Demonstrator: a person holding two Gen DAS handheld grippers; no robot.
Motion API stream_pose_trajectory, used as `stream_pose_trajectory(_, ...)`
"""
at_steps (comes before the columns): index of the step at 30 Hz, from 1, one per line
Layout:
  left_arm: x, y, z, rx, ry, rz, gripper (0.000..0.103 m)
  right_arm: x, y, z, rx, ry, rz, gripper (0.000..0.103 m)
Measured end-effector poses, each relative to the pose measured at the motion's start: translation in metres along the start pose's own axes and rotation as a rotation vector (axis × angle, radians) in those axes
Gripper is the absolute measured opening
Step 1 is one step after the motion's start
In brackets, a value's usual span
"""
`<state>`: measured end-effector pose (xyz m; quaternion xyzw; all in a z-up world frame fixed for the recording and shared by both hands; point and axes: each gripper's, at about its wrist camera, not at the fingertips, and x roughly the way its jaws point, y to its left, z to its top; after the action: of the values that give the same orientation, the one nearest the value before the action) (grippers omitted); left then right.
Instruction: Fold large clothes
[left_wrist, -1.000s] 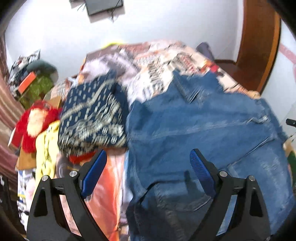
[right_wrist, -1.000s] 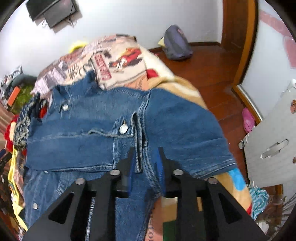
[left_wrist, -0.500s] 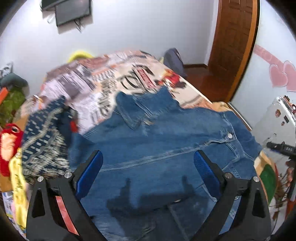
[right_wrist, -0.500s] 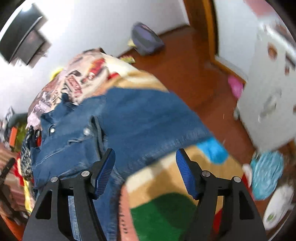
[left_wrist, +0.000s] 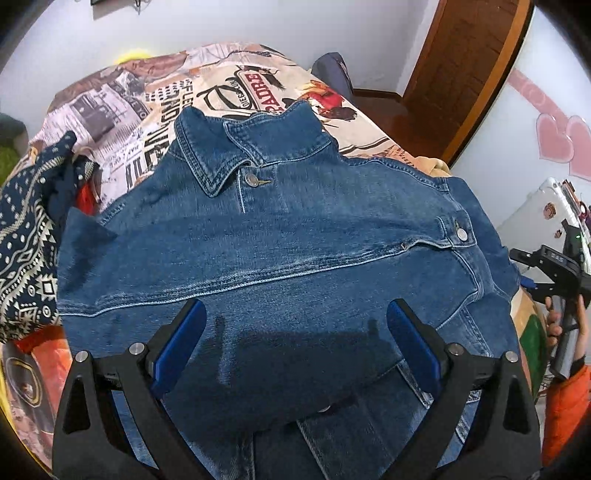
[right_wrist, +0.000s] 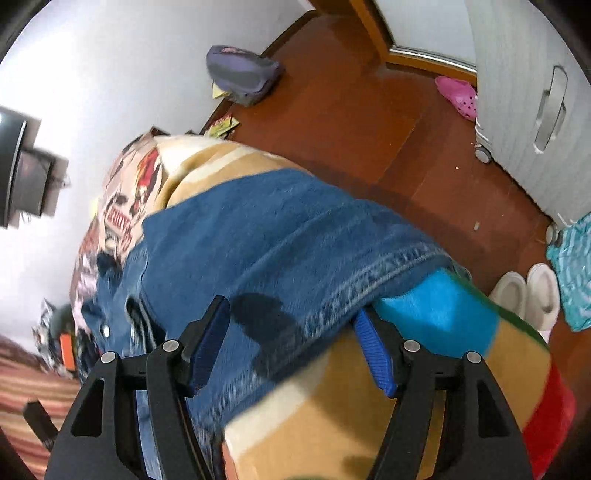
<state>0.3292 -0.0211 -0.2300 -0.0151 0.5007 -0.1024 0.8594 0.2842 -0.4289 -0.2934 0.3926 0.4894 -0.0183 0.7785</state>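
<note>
At the far left of the left wrist view a heap of patterned navy clothes (left_wrist: 26, 236) sits bunched on the bed (left_wrist: 122, 107), we think pushed aside so the working area stays free. Next to it the denim jacket (left_wrist: 280, 236) lies spread front-up across the printed bedcover, collar away from us and top button done up, laid flat so it can be folded. We hold the left hand-held gripper (left_wrist: 295, 339) above the jacket's lower body with its jaws spread wide and nothing between them, casting a shadow on the cloth; it reads as lining up for a pinch. Farther right, a sleeve of the denim jacket (right_wrist: 280, 243) drapes over the bed's edge onto a colour-block blanket (right_wrist: 443, 314). Our right hand-held gripper (right_wrist: 291, 350) stands about half open, having just widened its jaws; the sleeve's hem runs between the pads, unclamped, probably for folding the sleeve inward.
</note>
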Motion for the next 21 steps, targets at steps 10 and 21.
stream_pose_trajectory(10,-0.006,0.009,-0.002,-0.035,-0.012,0.000,0.099,-0.010,0.009,0.007,0.040,-0.099,-0.134,0.016)
stream_pose_trajectory(21,-0.050,0.025,-0.011,-0.054,-0.123,0.032,0.099,-0.090,0.125,-0.025,-0.295,-0.307,-0.033,0.009)
